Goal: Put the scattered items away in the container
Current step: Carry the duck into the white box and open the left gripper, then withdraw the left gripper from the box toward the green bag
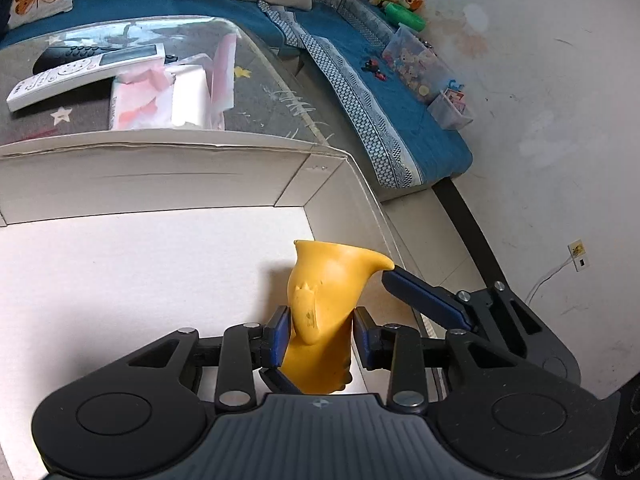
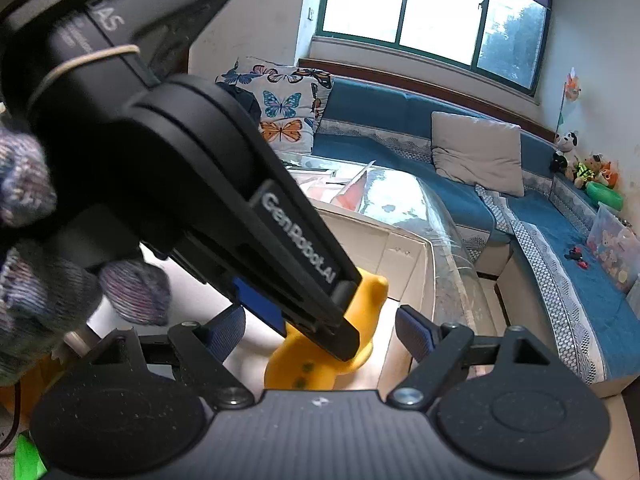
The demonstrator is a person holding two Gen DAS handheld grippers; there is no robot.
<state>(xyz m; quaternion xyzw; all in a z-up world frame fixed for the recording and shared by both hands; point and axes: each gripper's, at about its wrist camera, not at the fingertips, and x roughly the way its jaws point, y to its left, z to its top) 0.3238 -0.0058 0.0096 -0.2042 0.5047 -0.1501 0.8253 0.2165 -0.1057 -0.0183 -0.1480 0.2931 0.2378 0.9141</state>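
Your left gripper clamps yellow rubber toy between both pads, hanging over white box floor, ready for drop. Your right gripper spread wide, holding nothing, one fingertip touching toy's flared edge, likely steadying.

A home living room — blue sofa, butterfly cushion, plush toys.

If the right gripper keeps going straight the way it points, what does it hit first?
Most likely the left gripper, which crosses just ahead of the right gripper while clamped on the yellow rubber toy. The toy sits right behind it, over the white box. Depth is hard to judge.
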